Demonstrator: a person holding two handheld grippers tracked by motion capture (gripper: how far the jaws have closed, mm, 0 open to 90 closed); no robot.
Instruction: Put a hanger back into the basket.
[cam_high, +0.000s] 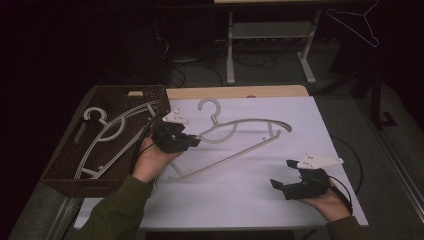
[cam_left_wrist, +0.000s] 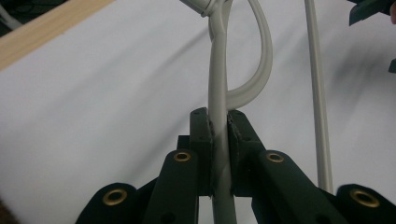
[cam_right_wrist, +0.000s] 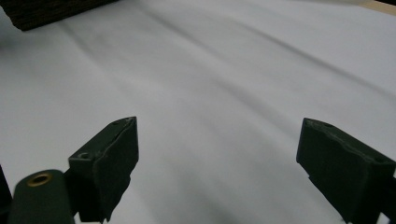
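Observation:
A grey plastic hanger (cam_high: 235, 135) is over the middle of the white cloth (cam_high: 280, 115), its hook pointing to the far side. My left gripper (cam_high: 192, 141) is shut on the hanger's left arm; in the left gripper view the grey bar (cam_left_wrist: 219, 140) runs up between the two black pads (cam_left_wrist: 201, 140). My right gripper (cam_high: 283, 172) stands open near the front right of the cloth, apart from the hanger. In the right gripper view its fingers (cam_right_wrist: 107, 163) are spread wide with only bare cloth (cam_right_wrist: 219, 102) between them.
A brown woven basket (cam_high: 60, 172) at the left holds more grey hangers (cam_high: 107, 135). A wooden table edge (cam_high: 235, 91) runs behind the cloth. Table legs (cam_high: 230, 50) and cables lie beyond, and a wire hanger (cam_high: 357, 25) hangs at the far right.

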